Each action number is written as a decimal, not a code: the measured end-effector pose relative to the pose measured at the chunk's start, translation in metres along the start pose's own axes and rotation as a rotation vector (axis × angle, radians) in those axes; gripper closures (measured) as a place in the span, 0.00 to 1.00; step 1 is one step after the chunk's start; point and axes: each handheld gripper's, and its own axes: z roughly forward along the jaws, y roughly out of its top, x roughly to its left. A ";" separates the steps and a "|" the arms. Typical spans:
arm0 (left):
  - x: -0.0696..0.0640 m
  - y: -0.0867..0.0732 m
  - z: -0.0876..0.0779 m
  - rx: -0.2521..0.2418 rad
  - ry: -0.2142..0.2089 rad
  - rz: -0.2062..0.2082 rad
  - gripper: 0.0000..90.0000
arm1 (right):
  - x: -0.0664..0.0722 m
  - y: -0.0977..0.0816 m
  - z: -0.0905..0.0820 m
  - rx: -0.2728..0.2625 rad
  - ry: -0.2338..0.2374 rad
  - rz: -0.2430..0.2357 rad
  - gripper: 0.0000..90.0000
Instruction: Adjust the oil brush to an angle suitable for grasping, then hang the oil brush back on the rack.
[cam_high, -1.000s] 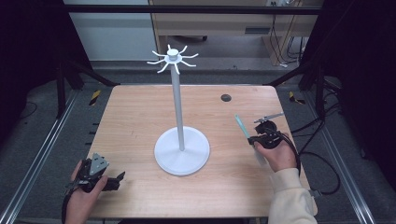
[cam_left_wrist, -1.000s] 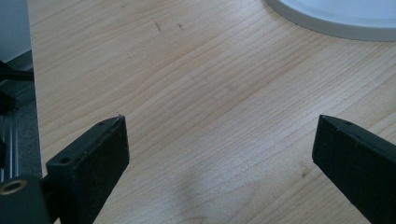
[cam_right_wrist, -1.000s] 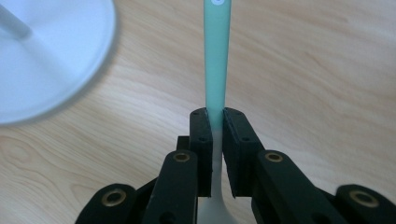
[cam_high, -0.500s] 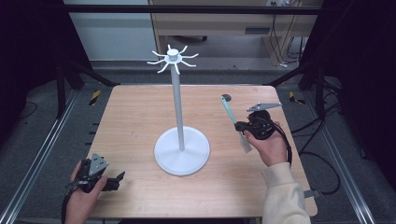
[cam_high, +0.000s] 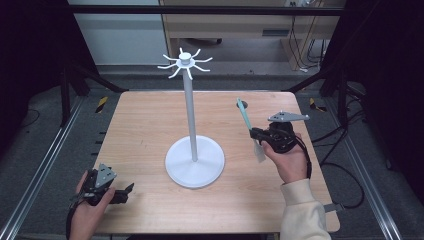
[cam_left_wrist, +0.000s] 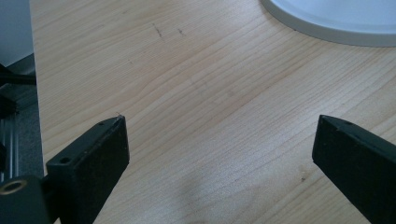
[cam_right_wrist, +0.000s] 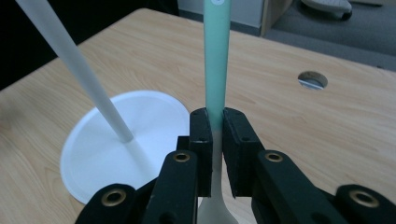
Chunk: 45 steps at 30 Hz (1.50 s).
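A white stand (cam_high: 190, 107) rises from a round base (cam_high: 195, 162) at the table's middle, with several hooks (cam_high: 184, 63) at its top. My right gripper (cam_high: 256, 135) is held above the table to the right of the stand, shut on a utensil with a pale green handle (cam_high: 244, 113) and a white end (cam_high: 259, 152). In the right gripper view the green handle (cam_right_wrist: 216, 56) runs up from between the shut jaws, and the stand's pole (cam_right_wrist: 74, 70) and base (cam_right_wrist: 116, 140) lie to the left. My left gripper (cam_high: 126, 192) rests open at the table's front left corner, nothing between its fingers (cam_left_wrist: 88, 163).
A round cable hole (cam_right_wrist: 312, 80) sits in the wooden table (cam_high: 145, 125) near its far right edge. Metal rails (cam_high: 45, 165) run along both sides of the table. The base's rim (cam_left_wrist: 336, 23) lies ahead of the left gripper.
My right gripper has lifted the utensil off the table and carried it up and toward the stand, tilting the handle more upright. The left gripper has not moved.
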 end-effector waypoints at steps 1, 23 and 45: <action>0.000 0.000 0.000 0.001 0.002 0.001 0.04 | 0.002 0.002 -0.001 -0.016 0.007 -0.005 0.92; 0.001 0.000 0.000 0.005 0.008 -0.003 0.04 | 0.033 0.025 -0.030 -0.206 0.059 -0.048 0.92; 0.001 0.000 0.001 0.011 0.011 0.001 0.04 | 0.055 0.041 -0.038 -0.299 0.130 -0.069 0.92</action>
